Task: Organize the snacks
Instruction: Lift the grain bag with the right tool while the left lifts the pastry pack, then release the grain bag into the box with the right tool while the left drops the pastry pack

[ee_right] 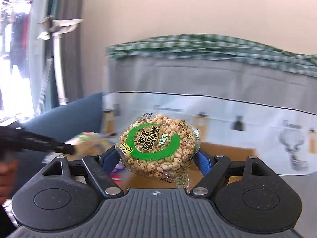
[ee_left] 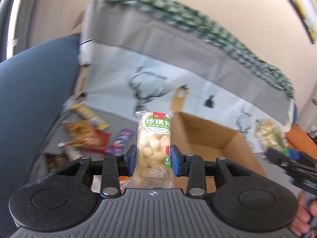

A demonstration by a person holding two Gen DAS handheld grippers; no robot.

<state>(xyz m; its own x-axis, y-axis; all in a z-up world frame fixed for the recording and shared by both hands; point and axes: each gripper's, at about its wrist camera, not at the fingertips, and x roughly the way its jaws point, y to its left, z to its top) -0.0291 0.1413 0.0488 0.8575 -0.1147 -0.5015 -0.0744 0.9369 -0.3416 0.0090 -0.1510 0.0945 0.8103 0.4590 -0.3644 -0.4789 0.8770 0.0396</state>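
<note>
My left gripper (ee_left: 153, 156) is shut on a clear-wrapped sachima bar (ee_left: 154, 148) with a green label, held upright above the left edge of an open cardboard box (ee_left: 210, 138). My right gripper (ee_right: 158, 154) is shut on a round puffed-grain cake pack (ee_right: 158, 146) with a green ring label, held above the same box (ee_right: 227, 154). The right gripper and its pack also show at the right of the left wrist view (ee_left: 271, 136). The left gripper shows blurred at the left of the right wrist view (ee_right: 39, 142).
Several loose snack packets (ee_left: 89, 134) lie on the grey surface left of the box. A dark blue chair back (ee_left: 35, 99) stands at left. A grey and white deer-print cloth (ee_left: 178, 75) hangs behind, with a green checked cloth (ee_left: 198, 23) on top.
</note>
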